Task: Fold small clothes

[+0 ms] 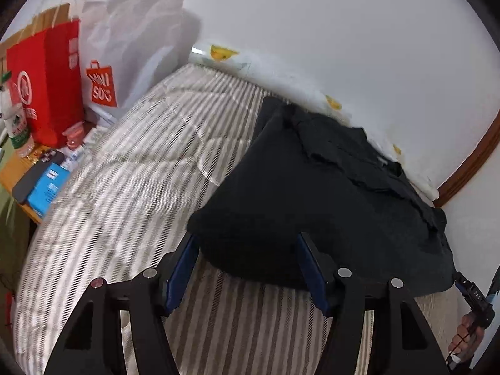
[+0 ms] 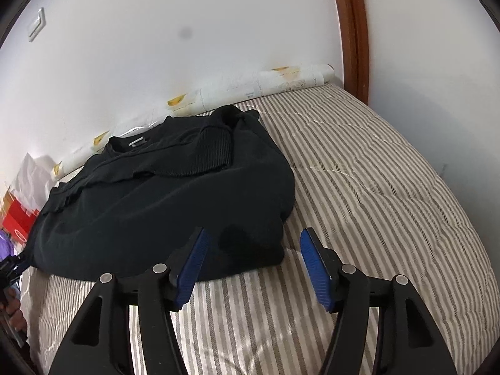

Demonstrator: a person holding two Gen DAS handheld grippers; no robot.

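Both wide open: left gripper (image 1: 247, 268) and right gripper (image 2: 253, 262) at the black sweater (image 2: 162, 193) hem. Pinch both corners level, then fold.

A striped bed (image 2: 359, 168) sits against a white wall (image 2: 187, 62). Brown wood trim (image 2: 354, 31) runs up the wall. Shopping bags (image 1: 62, 72) stand on a side table (image 1: 12, 172).

Matt black knit sweater (image 2: 162, 193) on striped quilted cloth bedcover (image 2: 359, 187)
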